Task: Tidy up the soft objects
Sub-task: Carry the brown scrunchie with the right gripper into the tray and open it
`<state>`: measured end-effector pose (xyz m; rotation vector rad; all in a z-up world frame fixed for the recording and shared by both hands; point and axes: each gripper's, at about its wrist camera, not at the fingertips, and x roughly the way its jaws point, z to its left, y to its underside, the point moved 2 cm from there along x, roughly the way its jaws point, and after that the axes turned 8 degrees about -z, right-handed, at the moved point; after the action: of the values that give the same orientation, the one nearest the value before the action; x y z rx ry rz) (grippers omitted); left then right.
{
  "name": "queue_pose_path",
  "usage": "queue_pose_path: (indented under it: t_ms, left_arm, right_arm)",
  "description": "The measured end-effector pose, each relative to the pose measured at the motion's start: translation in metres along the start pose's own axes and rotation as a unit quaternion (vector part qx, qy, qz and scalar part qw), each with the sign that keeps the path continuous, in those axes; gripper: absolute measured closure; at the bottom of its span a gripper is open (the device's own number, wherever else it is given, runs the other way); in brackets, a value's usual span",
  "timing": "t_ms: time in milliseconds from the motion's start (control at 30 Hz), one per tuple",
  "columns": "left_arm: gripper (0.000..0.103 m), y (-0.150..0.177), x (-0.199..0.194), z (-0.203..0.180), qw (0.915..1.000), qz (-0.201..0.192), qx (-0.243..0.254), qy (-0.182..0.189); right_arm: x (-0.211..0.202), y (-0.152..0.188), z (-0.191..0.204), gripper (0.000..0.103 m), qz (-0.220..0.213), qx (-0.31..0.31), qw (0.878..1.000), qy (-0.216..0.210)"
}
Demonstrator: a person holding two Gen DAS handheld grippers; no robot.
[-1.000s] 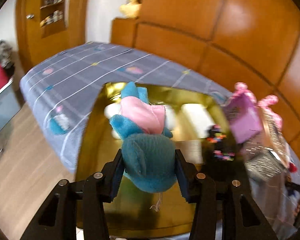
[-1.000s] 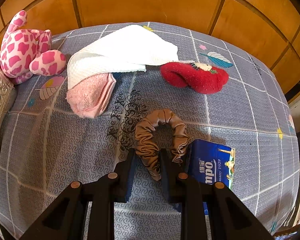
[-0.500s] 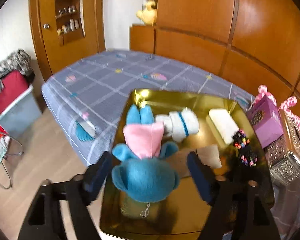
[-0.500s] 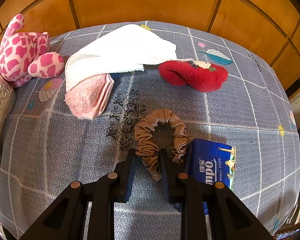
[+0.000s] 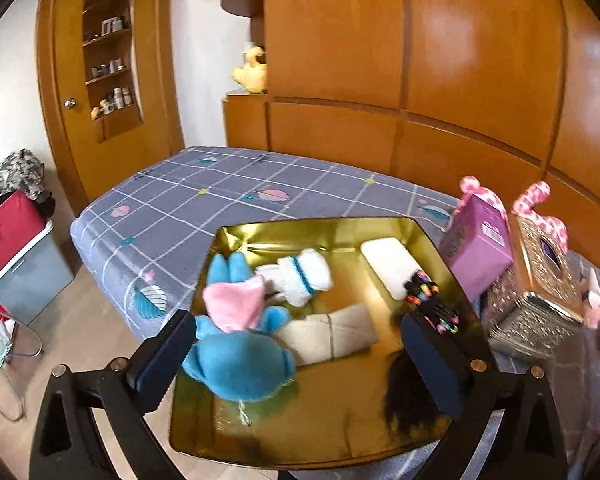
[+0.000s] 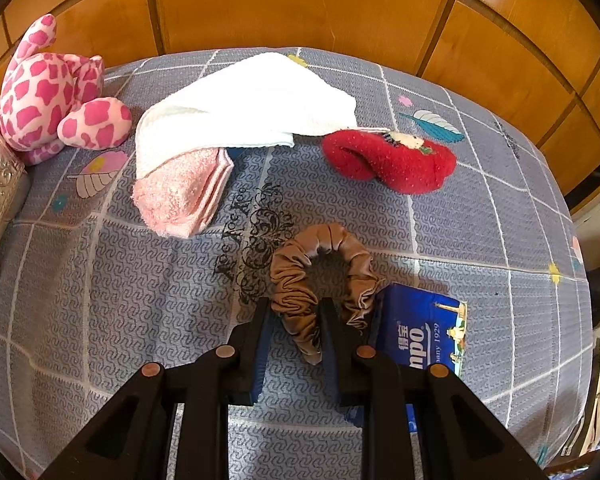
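In the left wrist view my left gripper (image 5: 300, 344) is open wide above the gold tray (image 5: 380, 432). A blue plush toy with a pink top (image 5: 236, 344) lies in the tray between the jaws, free of them. A white plush (image 5: 300, 276), a white pad (image 5: 388, 264) and a beige cloth (image 5: 332, 332) also lie in the tray. In the right wrist view my right gripper (image 6: 296, 316) is shut on a brown scrunchie (image 6: 320, 268) resting on the bed.
On the bed lie a white towel (image 6: 244, 104), a pink cloth (image 6: 180, 192), a red plush (image 6: 392, 158), a pink spotted plush (image 6: 48, 92) and a blue tissue pack (image 6: 420, 332). A purple box (image 5: 480, 248) and a silver box (image 5: 540, 300) stand right of the tray.
My left gripper opened, let go of the blue plush in the tray and pulled back and up. My right gripper stayed shut on the scrunchie, nearly still.
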<state>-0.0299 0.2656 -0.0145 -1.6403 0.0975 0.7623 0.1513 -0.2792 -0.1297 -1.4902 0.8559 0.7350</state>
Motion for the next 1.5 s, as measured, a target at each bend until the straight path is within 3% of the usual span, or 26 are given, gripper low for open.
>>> queue_pose_path:
  t_ms: [333,667,833,1233,1500]
  left_arm:
    - [0.0,0.01,-0.002,-0.019,0.9995,0.011,0.02,0.023]
    - [0.0,0.013,-0.005,-0.027,0.9986,0.017,0.022,0.046]
    - [0.0,0.015,-0.003,-0.03,0.9982,0.023,0.022,0.052]
    - [0.0,0.015,-0.003,-0.03,0.998,0.023,0.019,0.055]
    - [0.0,0.011,0.005,-0.01,0.9994,0.026,-0.005,0.022]
  right_arm:
    - [-0.004,-0.007,0.012,0.092,-0.001,0.004,1.0,-0.002]
    - [-0.06,-0.043,0.044,0.094,-0.093,0.011,0.992,-0.081]
    - [-0.102,-0.07,0.088,0.094,-0.143,-0.031,0.98,-0.135]
    - [-0.134,-0.116,0.219,0.094,-0.17,-0.106,0.955,-0.221]
    - [-0.171,-0.092,0.326,0.094,-0.166,-0.184,0.911,-0.329]
